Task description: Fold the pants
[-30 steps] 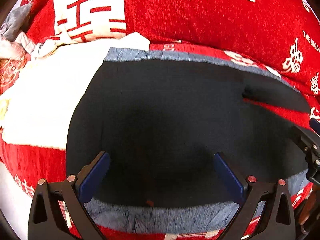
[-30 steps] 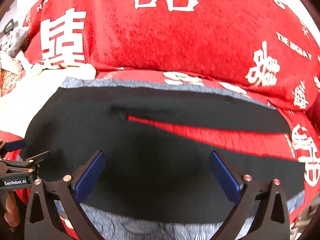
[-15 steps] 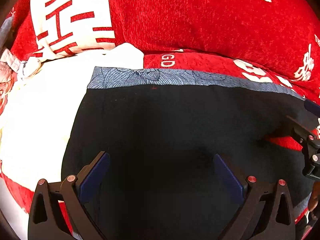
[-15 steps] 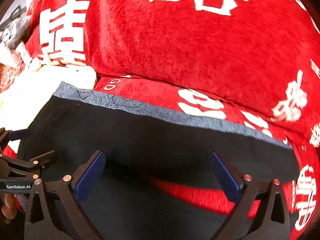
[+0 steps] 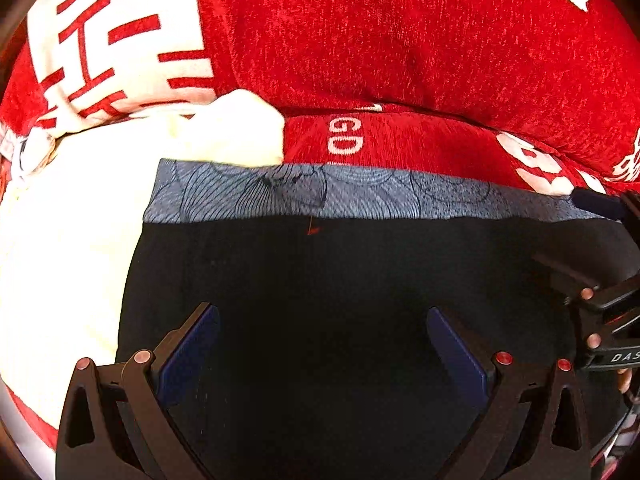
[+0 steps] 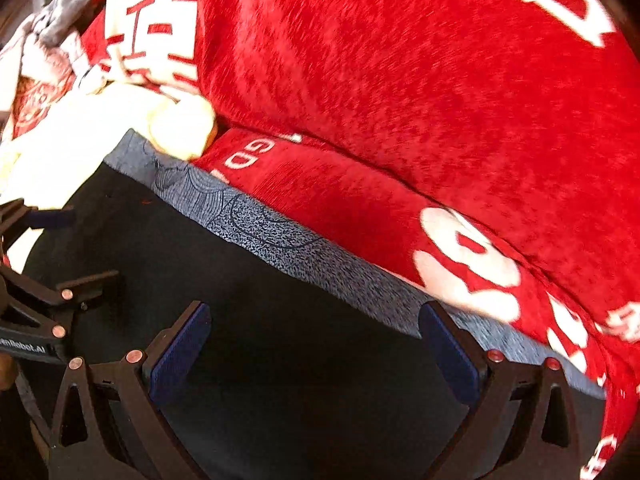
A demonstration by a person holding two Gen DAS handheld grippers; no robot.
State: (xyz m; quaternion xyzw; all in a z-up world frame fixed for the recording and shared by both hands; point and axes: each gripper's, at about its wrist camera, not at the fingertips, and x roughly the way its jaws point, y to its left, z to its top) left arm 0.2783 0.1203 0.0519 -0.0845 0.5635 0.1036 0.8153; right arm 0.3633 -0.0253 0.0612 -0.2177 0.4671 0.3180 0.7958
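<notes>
Black pants [image 5: 340, 300] with grey patterned band [image 5: 320, 196] lying doubled over.
Left gripper [image 5: 322, 344] and right gripper [image 6: 314, 344] spread, empty; further folds probably remaining.

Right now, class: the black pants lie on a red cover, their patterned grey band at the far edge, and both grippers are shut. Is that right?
One error: both grippers are open. The left wrist view shows the left gripper spread over the black pants; the right gripper is likewise wide. The red cover and grey band are correct.

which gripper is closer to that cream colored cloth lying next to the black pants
Left. The left gripper hovers open over the black pants at their end beside the cream cloth; the right gripper is over the end farther from it.
</notes>
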